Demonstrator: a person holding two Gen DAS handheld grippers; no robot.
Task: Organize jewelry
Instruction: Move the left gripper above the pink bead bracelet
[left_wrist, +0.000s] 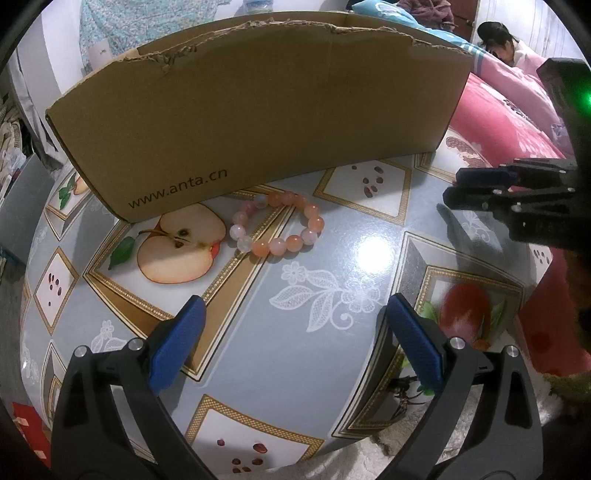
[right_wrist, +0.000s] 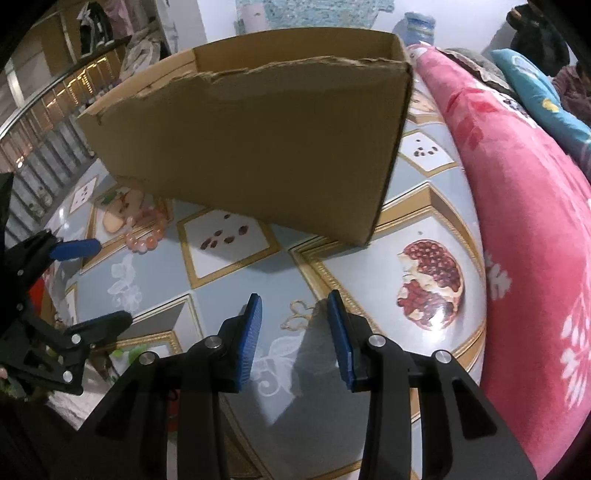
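Observation:
A bracelet of pink and orange beads lies flat on the fruit-patterned tablecloth, just in front of an open cardboard box. It also shows in the right wrist view at far left. My left gripper is open and empty, hovering above the table short of the bracelet. My right gripper is open and empty, near the box's right front corner. The right gripper also shows in the left wrist view, off to the right of the bracelet.
The box stands across the back of the table, its torn front wall facing me. A pink floral blanket lies along the table's right edge. A person sits far back right. Shelves and clutter are at left.

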